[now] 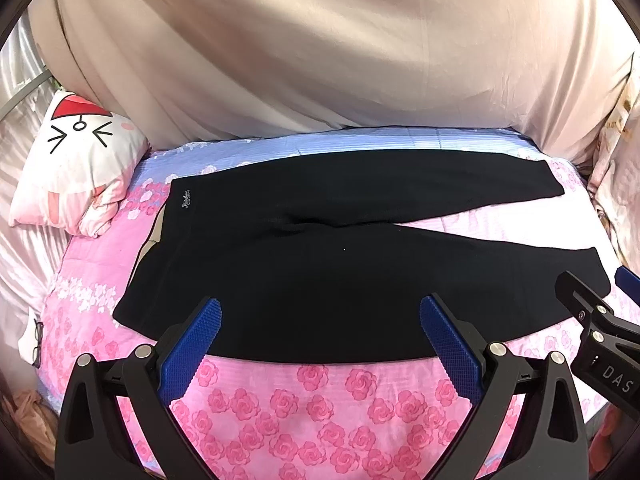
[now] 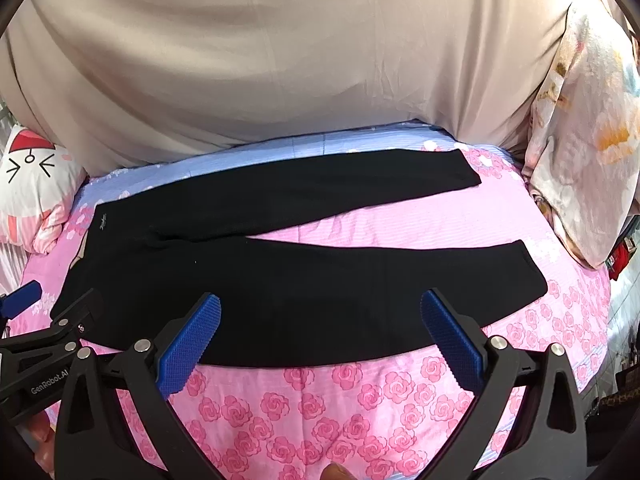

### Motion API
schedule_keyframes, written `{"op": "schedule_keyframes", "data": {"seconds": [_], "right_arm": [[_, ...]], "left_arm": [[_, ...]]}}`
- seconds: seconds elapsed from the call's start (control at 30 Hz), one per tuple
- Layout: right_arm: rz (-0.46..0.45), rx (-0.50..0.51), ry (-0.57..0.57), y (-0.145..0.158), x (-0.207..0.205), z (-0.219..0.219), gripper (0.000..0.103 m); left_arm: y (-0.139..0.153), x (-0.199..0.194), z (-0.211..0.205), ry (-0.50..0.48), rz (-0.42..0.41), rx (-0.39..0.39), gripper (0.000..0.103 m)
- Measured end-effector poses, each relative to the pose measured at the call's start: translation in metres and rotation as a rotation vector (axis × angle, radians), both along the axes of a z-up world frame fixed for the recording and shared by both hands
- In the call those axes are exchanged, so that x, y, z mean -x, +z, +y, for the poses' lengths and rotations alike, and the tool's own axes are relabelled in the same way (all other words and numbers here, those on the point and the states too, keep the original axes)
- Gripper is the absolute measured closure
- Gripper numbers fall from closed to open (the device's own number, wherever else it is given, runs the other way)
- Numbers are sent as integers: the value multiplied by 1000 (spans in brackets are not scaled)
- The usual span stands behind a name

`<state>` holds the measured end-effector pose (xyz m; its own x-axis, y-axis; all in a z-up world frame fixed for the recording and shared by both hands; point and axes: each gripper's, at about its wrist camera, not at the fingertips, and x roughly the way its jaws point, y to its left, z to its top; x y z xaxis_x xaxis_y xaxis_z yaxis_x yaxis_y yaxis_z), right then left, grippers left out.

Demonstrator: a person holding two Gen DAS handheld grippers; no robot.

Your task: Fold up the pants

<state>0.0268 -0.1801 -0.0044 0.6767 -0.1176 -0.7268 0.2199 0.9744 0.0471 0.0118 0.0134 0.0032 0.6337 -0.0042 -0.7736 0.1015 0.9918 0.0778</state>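
Black pants (image 1: 320,248) lie flat on a pink rose-print bedsheet (image 1: 320,400), waistband to the left, both legs stretching right and spread apart. In the right wrist view the same pants (image 2: 304,276) show both cuffs at the right. My left gripper (image 1: 320,316) hovers open over the near edge of the pants' seat and thigh. My right gripper (image 2: 320,312) is open above the near leg's front edge. Each gripper's blue pads (image 1: 200,336) hold nothing. The right gripper (image 1: 616,280) also shows at the right edge of the left wrist view, its state unclear there.
A white cartoon-face pillow (image 1: 76,168) lies at the bed's left. A beige curtain (image 1: 320,60) hangs behind the bed. A floral quilt (image 2: 584,152) is bunched at the right. Eyeglasses (image 1: 38,344) rest at the left edge. A fingertip (image 2: 336,472) shows at the bottom.
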Motion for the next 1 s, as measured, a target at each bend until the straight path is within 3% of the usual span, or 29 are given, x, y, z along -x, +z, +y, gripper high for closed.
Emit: {"op": "schedule_keyframes", "data": {"seconds": [0.8,0.9,1.0], "right_arm": [[43,-10,7,-14,-13,-6,5],[55,-42,27,-19,-23,-14,5],[40,-49,37,-24,-45,-45,5]], "left_arm": [[-9,-16,-4,10,27,-14,5],[-15,-26,2,22,36,-23,5],[-23,-58,26,61,51,16,5]]}}
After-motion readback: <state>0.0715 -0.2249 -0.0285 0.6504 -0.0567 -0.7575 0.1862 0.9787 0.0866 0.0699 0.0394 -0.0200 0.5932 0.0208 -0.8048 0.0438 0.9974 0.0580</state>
